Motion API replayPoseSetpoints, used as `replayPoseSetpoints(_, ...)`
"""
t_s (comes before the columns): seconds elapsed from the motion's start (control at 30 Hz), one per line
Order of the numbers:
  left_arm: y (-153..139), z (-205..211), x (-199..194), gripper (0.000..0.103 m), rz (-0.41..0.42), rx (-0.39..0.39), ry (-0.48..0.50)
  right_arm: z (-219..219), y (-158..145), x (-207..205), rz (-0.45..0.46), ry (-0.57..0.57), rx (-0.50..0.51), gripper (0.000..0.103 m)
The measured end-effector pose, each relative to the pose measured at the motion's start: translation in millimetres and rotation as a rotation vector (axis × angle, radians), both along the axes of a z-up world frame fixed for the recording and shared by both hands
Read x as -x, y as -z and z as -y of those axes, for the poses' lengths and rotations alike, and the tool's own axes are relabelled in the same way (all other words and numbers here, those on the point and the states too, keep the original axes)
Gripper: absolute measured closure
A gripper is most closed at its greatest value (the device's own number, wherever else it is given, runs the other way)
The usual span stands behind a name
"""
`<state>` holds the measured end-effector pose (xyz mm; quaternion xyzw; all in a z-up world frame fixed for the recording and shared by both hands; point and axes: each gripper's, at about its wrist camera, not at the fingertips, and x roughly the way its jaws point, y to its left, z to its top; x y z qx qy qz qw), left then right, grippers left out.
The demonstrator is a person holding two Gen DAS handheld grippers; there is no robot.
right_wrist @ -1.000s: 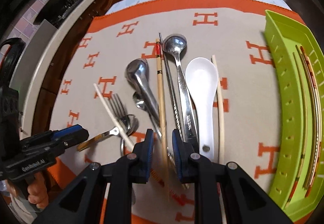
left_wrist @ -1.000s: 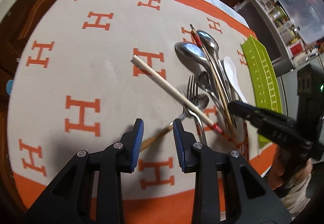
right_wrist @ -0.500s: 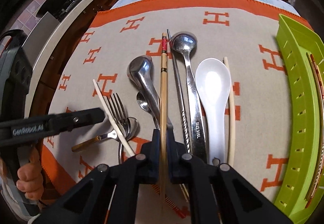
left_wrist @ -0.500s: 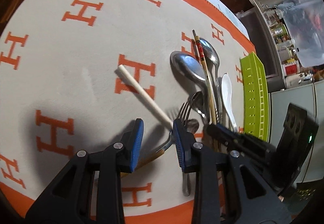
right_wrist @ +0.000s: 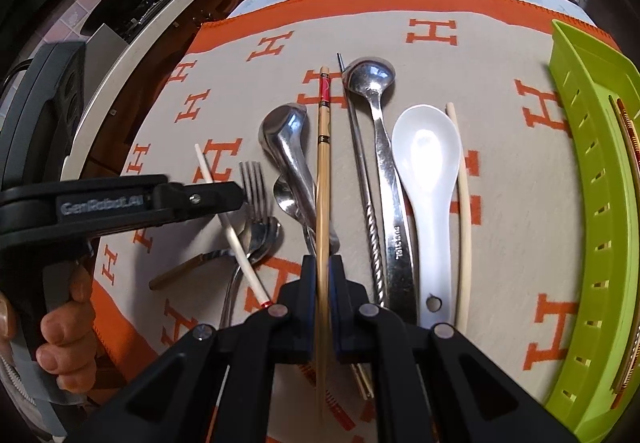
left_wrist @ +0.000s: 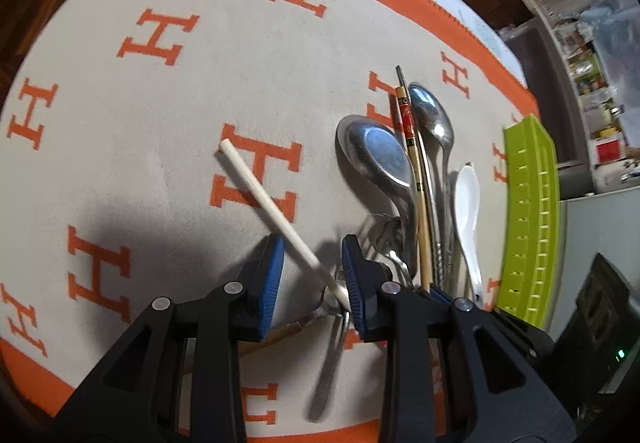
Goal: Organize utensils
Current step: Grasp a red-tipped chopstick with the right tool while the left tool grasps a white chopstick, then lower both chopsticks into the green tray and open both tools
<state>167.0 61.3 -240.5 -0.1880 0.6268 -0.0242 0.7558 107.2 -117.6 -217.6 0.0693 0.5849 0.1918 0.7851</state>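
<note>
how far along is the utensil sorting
Early. Done: a few chopsticks lie in the green tray. In hand: right tool shut on a bamboo chopstick; left tool open around a white chopstick. Left: spoons, forks, other chopsticks on the cloth.

My left gripper (left_wrist: 312, 275) has black plastic fingers with ribbed blue pads (left_wrist: 272, 283) and silver screws. My right gripper (right_wrist: 323, 303) matches it. At the frame's left, "GenRobot.AI" lettering marks the black body above my hand (right_wrist: 60, 339).
</note>
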Motion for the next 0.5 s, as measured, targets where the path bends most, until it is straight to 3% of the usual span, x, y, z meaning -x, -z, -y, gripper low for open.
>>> replayPoseSetpoints(0.07, 0, 7, 0, 0.078, 0.009, -0.040, 0.009, 2, -2, 2, 0.006, 0.004, -0.010, 0.097)
replayPoseSetpoints(0.1, -1, 11, 0, 0.088, 0.015, -0.069, 0.016, 3, -3, 2, 0.009, 0.006, -0.015, 0.097)
replayPoseSetpoints(0.2, 2, 12, 1, 0.100, 0.028, -0.066, 0.011, 8, -11, 8, 0.030, 0.010, -0.042, 0.098)
replayPoseSetpoints(0.5, -11, 1, 17, 0.100, 0.061, 0.015, -0.020, 38, -45, 26, 0.105, 0.078, -0.116, 0.098)
